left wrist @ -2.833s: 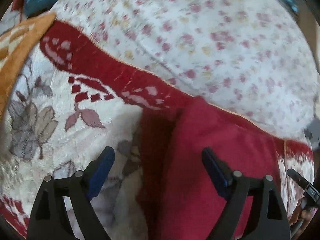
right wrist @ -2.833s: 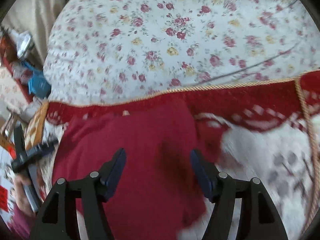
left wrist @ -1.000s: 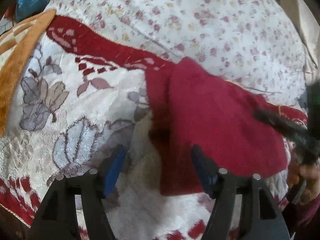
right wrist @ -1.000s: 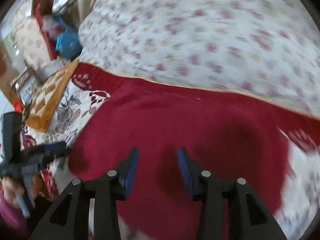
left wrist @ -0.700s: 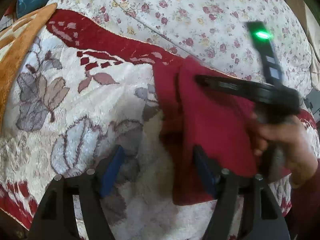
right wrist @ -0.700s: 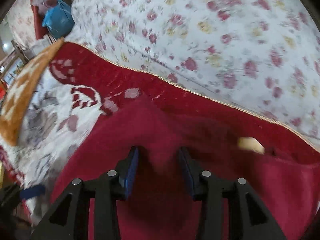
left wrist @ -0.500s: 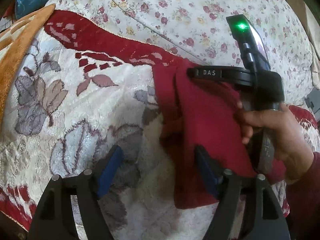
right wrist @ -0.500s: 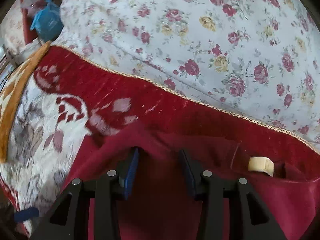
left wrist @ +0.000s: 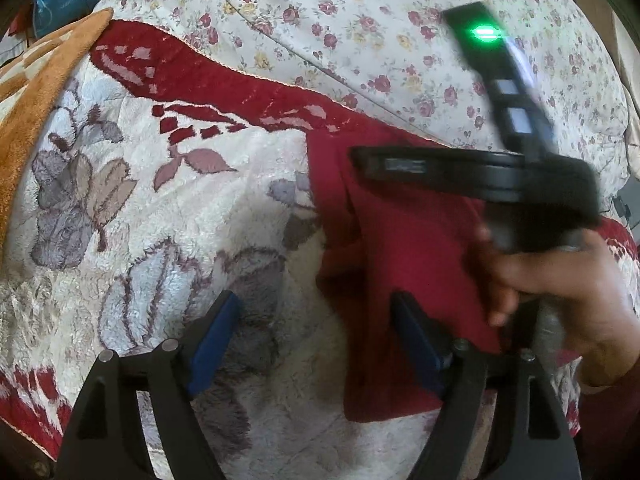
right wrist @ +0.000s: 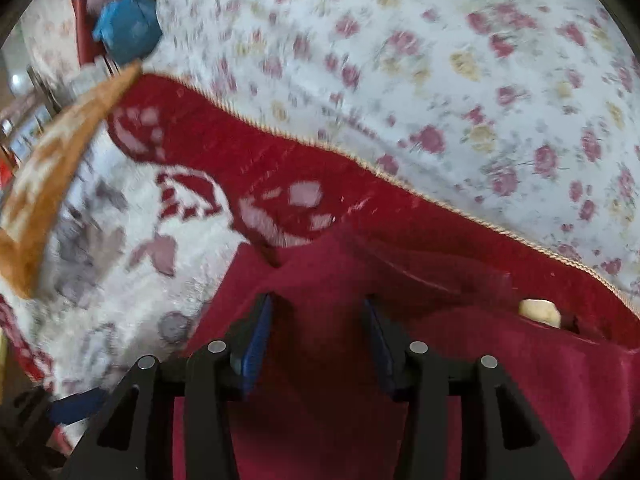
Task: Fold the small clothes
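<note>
The likeliest trouble is the fold coming undone: the red garment lies on a deep, fluffy blanket whose pile can drag at the cloth, so if a pad catches the top layer as it pulls away, the folded edge may lift or slide askew. The blanket's own red border sits just beside the garment's far edge and is close in colour, so a grab aimed there could pinch blanket instead of clothing. The left gripper stands wide apart, its jaws having just been opening; its right pad rests over the near left edge of the garment, its left pad over bare blanket, and nothing is gripped. The right gripper, held in a hand, sits about half apart over the garment's far left corner, jaws also just opening, with cloth between them but not visibly pinched. A pale label shows at the garment's far right.
</note>
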{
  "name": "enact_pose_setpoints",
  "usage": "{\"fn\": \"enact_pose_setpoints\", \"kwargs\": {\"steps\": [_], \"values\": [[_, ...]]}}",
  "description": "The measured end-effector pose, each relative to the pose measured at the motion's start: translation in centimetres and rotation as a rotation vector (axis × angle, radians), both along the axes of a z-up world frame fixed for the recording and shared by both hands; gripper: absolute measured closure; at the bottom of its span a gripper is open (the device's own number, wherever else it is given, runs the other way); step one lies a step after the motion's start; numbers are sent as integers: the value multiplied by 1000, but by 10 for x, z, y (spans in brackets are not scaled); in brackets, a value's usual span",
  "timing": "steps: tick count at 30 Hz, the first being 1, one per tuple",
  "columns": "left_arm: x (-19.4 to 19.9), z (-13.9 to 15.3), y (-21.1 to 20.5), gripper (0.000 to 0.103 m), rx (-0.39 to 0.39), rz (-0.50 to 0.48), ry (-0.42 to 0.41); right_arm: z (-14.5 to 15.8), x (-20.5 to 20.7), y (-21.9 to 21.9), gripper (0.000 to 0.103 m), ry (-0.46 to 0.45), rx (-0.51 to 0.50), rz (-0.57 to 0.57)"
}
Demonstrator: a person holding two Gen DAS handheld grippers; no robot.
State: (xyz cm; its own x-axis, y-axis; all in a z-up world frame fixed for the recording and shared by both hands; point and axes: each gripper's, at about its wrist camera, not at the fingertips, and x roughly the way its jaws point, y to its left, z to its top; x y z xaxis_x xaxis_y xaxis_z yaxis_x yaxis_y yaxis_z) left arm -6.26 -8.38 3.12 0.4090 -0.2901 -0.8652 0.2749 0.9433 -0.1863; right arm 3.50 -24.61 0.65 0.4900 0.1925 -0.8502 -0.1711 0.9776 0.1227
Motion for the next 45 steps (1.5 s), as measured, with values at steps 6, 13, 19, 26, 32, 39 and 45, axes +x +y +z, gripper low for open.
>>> {"fn": "enact_pose_setpoints", "kwargs": {"steps": [6,13,19,26,32,39,45], "values": [[1,-2,2,18,4,6,7,6,4,-18,44,47,94,-53],[1,-3,8,16,-23,28,28,23,-7,-3,14,97,180,31],[2,-1,7,16,-33,34,33,4,2,40,7,94,-41,86],[3,5,4,15,-59,49,35,8,-8,18,49,27,-47,80],[5,11,-18,15,-151,-9,31,37,-22,-12,81,-6,84,67],[10,10,-45,29,-184,-43,33,44,-31,-26,81,3,138,58],[13,12,-51,78,-205,-57,37,39,-26,-31,81,43,159,70]]}}
